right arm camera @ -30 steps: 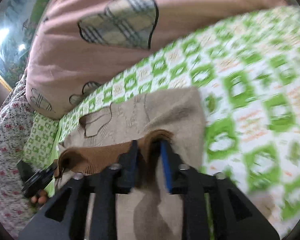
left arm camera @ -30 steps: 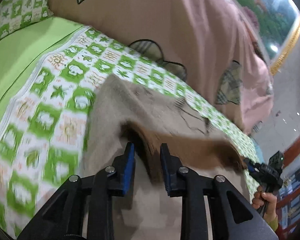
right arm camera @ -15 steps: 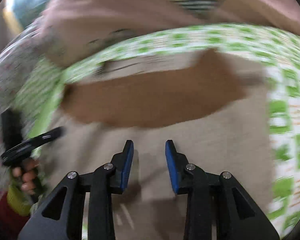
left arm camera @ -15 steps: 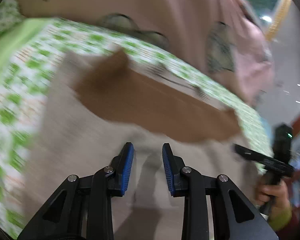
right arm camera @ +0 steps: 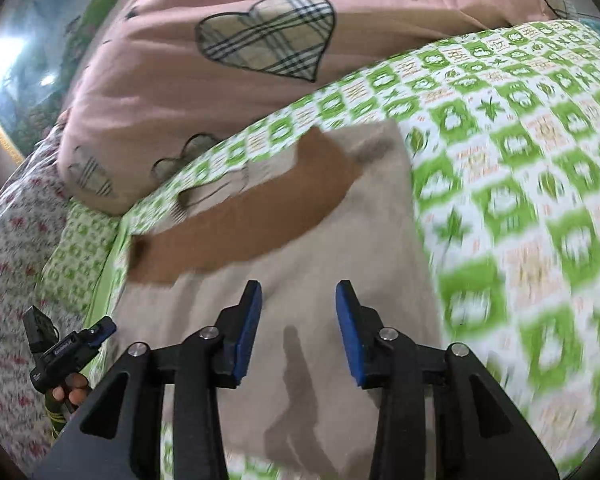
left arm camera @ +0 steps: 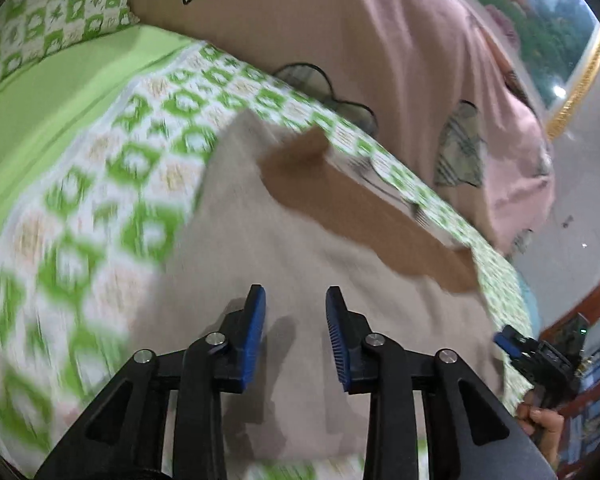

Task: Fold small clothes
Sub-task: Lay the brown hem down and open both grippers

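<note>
Both grippers, L (left arm camera: 296, 336) & R (right arm camera: 298, 332), fingers apart over folded beige sweater (right arm camera: 340, 280).

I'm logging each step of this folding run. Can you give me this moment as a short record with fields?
garment: beige sweater with brown hem band, folded over, lying on the bed
surface: green-and-white checked sheet
behind: pink quilt with plaid hearts
left gripper: open, holding nothing, above the sweater
right gripper: open, holding nothing, above the sweater
image quality: motion blur
</note>
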`<state>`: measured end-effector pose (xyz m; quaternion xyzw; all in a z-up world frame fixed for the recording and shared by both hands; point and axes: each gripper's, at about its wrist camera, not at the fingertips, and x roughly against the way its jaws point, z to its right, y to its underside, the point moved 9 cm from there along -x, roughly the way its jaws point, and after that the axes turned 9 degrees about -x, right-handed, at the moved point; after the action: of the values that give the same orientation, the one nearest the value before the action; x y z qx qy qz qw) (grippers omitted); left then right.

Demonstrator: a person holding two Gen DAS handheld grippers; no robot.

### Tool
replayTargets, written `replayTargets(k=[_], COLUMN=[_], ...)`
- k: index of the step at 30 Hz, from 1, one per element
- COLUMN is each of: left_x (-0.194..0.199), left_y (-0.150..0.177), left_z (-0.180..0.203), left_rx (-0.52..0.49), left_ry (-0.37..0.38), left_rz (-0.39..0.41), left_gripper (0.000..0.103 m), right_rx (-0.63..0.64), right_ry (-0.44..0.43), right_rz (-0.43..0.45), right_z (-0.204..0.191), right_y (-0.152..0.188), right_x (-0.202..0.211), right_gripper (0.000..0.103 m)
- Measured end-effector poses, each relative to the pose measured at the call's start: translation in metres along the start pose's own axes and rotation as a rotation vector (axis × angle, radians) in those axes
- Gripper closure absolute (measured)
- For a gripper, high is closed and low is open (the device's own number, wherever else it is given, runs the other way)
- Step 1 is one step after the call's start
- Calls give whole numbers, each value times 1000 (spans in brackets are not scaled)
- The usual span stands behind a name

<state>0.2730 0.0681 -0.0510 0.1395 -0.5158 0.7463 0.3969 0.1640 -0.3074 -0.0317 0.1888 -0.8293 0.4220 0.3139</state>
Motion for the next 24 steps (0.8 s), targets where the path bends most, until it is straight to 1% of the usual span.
replayTargets(k=[2,6,9,13,15,17,21,24], left_x=[12,32,38,39,40,41,35,27], left_y=[23,60,89,111,115,115,107,91], left_z=[13,27,27,23,20,20,10,-11], left_rx=[14,46,105,149,173,186,226,328], left_ry=[25,36,45,36,31,34,22,29], left_rz=[-8,-8,-28,-51,-39,-18,7,43], left_gripper=[66,66,66,66,65,58,56,56], right_rx=[6,32,56,77,80,83,83,72], right_ry=[-16,-14,-13,-27,-35,-43,-55,-67], right_rz=[-7,-8,-22,-40,-38,-40,-50,-61], right_z=[-4,-10,-13,-18,-20,-22,-26,-29], right_y=[20,53,74,90,93,96,101,105], right_x=[7,14,17,18,20,21,24,25], right_gripper=[61,61,61,61,61,60,60,60])
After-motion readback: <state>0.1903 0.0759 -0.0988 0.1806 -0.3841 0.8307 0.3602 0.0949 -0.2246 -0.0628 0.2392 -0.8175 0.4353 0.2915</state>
